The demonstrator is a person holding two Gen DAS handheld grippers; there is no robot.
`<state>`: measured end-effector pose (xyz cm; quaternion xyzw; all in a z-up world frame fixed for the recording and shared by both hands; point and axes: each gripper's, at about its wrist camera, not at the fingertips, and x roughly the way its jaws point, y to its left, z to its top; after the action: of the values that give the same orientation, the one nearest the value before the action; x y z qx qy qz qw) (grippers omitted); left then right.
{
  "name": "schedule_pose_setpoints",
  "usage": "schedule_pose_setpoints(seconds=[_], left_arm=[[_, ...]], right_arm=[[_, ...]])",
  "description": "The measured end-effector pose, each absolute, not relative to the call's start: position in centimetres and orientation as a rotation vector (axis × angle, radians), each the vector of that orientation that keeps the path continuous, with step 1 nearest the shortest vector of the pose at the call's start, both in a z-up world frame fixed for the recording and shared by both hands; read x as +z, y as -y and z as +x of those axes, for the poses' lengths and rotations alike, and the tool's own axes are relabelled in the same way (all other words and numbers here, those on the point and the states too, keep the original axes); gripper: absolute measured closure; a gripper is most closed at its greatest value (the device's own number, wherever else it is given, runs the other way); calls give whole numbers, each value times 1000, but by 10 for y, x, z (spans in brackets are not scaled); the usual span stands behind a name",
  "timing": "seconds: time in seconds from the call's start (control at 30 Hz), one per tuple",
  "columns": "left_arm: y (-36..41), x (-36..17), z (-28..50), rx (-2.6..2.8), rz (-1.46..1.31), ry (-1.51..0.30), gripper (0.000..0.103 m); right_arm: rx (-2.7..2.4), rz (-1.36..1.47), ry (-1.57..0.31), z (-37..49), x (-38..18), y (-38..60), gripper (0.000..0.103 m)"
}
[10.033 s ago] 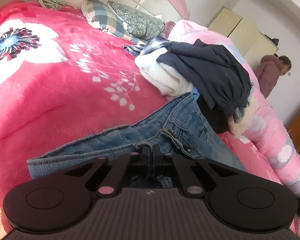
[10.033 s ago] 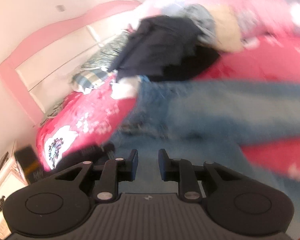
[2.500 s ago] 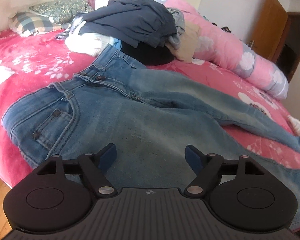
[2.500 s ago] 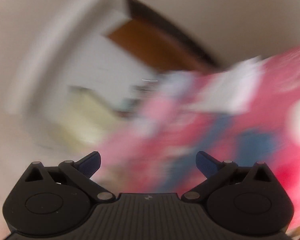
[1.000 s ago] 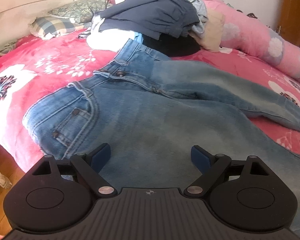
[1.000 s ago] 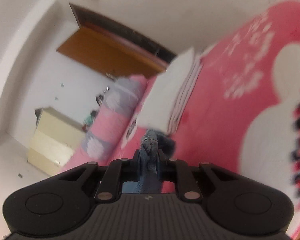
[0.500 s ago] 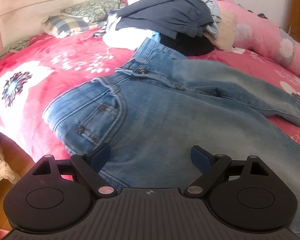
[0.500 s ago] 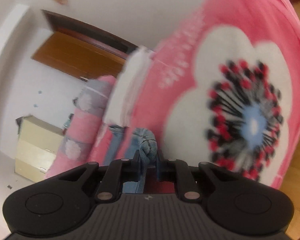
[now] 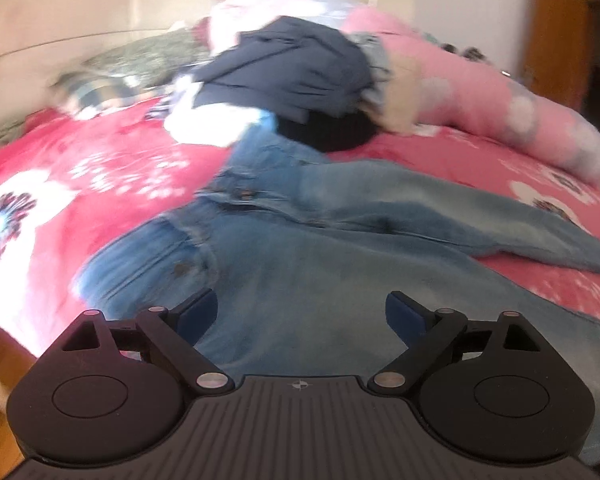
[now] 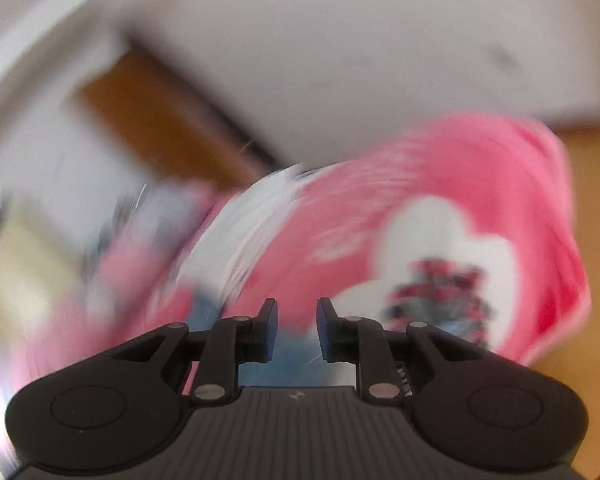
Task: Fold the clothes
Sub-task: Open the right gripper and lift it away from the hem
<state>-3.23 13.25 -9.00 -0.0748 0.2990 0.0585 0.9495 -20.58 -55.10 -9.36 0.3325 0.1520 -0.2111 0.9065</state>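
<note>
Blue jeans (image 9: 320,248) lie spread across the red flowered bed cover (image 9: 100,168), waistband toward the pillows and one leg running off to the right. My left gripper (image 9: 300,312) hovers just above the seat of the jeans, open wide with its jaws still spreading a little and nothing between them. The right wrist view is badly blurred. There my right gripper (image 10: 297,328) has its jaws opening with a clear gap. A bit of blue denim (image 10: 296,360) shows low in that gap, and the pads do not press on it.
A pile of dark, white and beige clothes (image 9: 292,64) sits behind the jeans' waistband. A rolled pink quilt (image 9: 480,96) lines the far right, and pillows (image 9: 132,60) lean at the headboard. The bed's corner (image 10: 540,208) drops to a wooden floor (image 10: 596,200).
The right gripper held a bunched denim hem; its jaws have now parted and the denim sits loose below them. The right view rolled and swung. The left gripper barely moved.
</note>
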Motion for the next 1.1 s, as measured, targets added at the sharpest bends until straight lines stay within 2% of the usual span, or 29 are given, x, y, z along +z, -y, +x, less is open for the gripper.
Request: schedule_pose_setpoints(seconds=[0.13, 0.3, 0.4, 0.57, 0.6, 0.63, 0.77, 0.87, 0.93, 1.0, 1.1], left_arm=[[-124, -98, -25, 75, -164, -638, 11], [-124, -109, -33, 68, -159, -671, 11], [-130, -113, -35, 79, -156, -689, 11], [-135, -115, -27, 129, -147, -696, 10], [-136, -115, -25, 139, -146, -696, 10], [-136, -115, -24, 146, -143, -696, 9], [-133, -116, -22, 160, -115, -700, 9], [-131, -117, -20, 168, -95, -708, 8], [-129, -117, -18, 176, -88, -713, 7], [-128, -117, -16, 186, -81, -717, 7], [-125, -117, -14, 199, -70, -721, 6]], right_arm=[[-151, 274, -470, -133, -92, 435, 81], [64, -90, -567, -87, -136, 322, 83], [40, -50, -528, -97, -147, 338, 84], [-214, 128, -518, -115, -146, 454, 86], [-267, 165, -514, -118, -146, 479, 90], [-321, 201, -510, -120, -145, 505, 100], [-459, 300, -491, -123, -135, 568, 103], [-554, 378, -464, -124, -125, 592, 89], [-498, 520, -465, -125, -130, 609, 68], [-482, 584, -515, -117, -138, 616, 62], [-436, 620, -533, -111, -139, 619, 61]])
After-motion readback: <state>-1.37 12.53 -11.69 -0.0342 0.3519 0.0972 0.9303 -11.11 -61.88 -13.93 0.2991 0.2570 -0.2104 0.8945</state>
